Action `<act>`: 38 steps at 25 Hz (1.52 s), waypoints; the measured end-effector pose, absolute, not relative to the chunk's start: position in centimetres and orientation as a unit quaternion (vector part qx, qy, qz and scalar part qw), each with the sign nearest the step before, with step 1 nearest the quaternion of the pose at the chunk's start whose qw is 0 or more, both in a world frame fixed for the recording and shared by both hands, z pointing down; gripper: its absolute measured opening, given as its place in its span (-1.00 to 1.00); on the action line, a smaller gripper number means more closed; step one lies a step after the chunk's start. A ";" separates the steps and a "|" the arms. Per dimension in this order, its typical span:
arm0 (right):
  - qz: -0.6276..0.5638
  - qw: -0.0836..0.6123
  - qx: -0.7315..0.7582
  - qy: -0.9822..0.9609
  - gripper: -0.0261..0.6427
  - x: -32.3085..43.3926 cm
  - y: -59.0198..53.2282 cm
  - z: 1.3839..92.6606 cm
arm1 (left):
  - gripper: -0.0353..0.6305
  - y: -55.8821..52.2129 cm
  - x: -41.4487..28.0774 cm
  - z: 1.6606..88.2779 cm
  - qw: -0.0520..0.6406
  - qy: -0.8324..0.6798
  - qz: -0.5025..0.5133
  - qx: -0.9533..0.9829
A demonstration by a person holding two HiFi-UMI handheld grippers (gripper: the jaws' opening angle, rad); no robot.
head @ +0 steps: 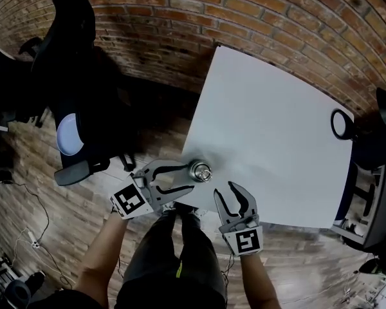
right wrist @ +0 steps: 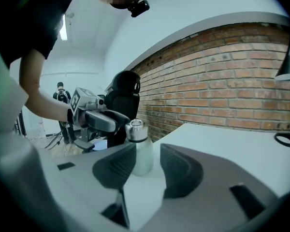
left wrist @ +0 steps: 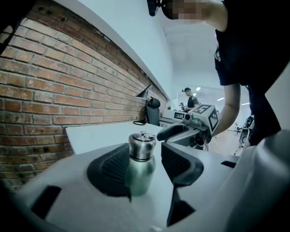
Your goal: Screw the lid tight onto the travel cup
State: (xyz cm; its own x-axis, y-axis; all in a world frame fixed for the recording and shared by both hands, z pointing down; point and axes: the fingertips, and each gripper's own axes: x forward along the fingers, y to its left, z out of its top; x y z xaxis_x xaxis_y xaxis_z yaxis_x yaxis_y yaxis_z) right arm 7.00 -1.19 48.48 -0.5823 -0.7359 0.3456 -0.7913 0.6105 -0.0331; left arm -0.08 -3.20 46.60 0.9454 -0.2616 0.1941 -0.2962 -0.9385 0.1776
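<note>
Though framed by the spread jaws of the left tool (head: 188, 177), takes no squeeze from either pad: travel cup (head: 201, 171) upright on the white desk (head: 270, 127), close to its near left corner, right at the jaw tips. Pale body, steel lid (left wrist: 142, 145) seated on top, small loop at its crown. Left tool released, held nearly level, reaching in from the left edge, with a clear gap beside the right-hand pad. Right tool (head: 225, 190) likewise released and empty, jaws parted, pointed across the front edge toward the travel cup but apart from it. Beyond the desk, brick wall (head: 180, 18). Left of the desk, black chair (head: 77, 56). At the far right corner, black ring (head: 340, 124) lying on the desk.
</note>
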 end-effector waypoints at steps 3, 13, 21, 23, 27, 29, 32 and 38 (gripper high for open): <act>0.095 0.152 0.450 -0.875 -0.54 7.7 -0.8 47.3 | -0.53 -3.6 -1.3 46.6 0.114 -0.189 0.093 0.971; 0.074 0.140 0.509 -0.846 -0.88 10.7 -1.9 42.1 | -0.75 -5.3 -4.0 44.5 0.111 -0.321 0.092 0.936; 0.078 0.124 0.522 -0.840 -0.88 12.5 -1.6 37.4 | -0.79 -4.5 -5.1 40.2 0.082 -0.347 0.099 0.929; 0.066 0.110 0.530 -0.838 -0.89 13.2 -2.0 36.0 | -0.80 -4.9 -5.1 38.5 0.074 -0.353 0.092 0.928; 0.056 0.096 0.544 -0.831 -0.89 14.4 -2.1 33.8 | -0.82 -5.3 -4.8 35.3 0.067 -0.358 0.065 0.929; 0.050 0.091 0.549 -0.830 -0.89 14.8 -2.2 32.7 | -0.82 -5.3 -4.6 33.8 0.059 -0.358 0.055 0.930; 0.042 0.078 0.556 -0.826 -0.89 15.3 -2.3 31.0 | -0.82 -5.5 -4.3 31.6 0.041 -0.358 0.047 0.931; 0.021 0.046 0.566 -0.823 -0.89 16.1 -1.7 26.6 | -0.82 -5.3 -5.2 27.3 -0.001 -0.379 0.024 0.925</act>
State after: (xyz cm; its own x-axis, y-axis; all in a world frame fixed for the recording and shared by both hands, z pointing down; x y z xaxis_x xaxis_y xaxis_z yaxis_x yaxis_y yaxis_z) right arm 16.06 -1.66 26.58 -0.3560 -0.9291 0.1000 -0.9331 0.3593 0.0168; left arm -5.21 -5.32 27.25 0.7119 -0.7009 0.0439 -0.7008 -0.7131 -0.0207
